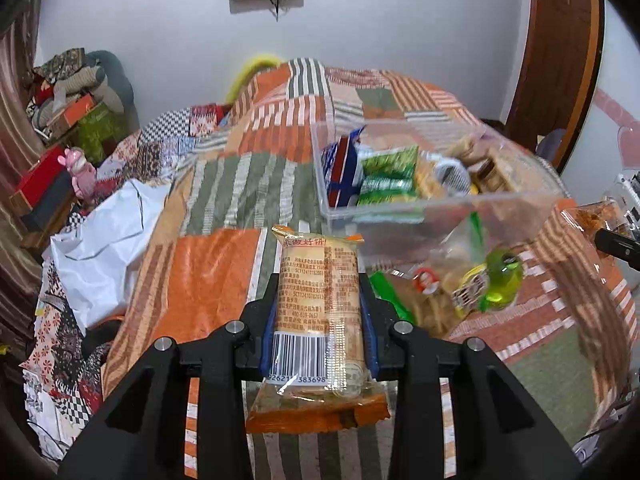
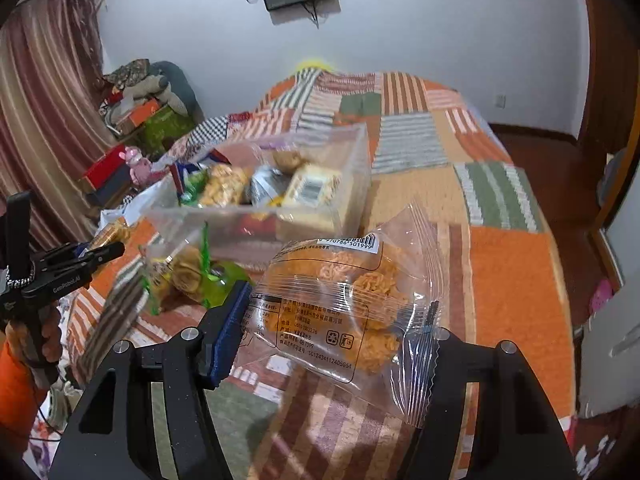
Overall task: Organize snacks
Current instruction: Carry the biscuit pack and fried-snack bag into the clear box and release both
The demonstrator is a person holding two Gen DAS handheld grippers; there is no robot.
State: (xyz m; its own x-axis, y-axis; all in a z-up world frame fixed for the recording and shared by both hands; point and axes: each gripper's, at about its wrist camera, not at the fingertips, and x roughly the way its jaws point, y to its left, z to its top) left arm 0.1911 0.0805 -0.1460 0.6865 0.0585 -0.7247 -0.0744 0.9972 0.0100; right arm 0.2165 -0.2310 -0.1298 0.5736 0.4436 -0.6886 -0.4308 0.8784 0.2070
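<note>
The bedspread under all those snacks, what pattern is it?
The bedspread is a patchwork of orange, green and tan blocks, many striped white. The right wrist view shows it best.

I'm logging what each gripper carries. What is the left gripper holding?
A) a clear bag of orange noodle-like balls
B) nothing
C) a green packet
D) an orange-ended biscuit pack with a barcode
D: the left gripper is shut on the biscuit pack, barcode facing the camera; the clear bag of orange balls sits in the right gripper.
</note>
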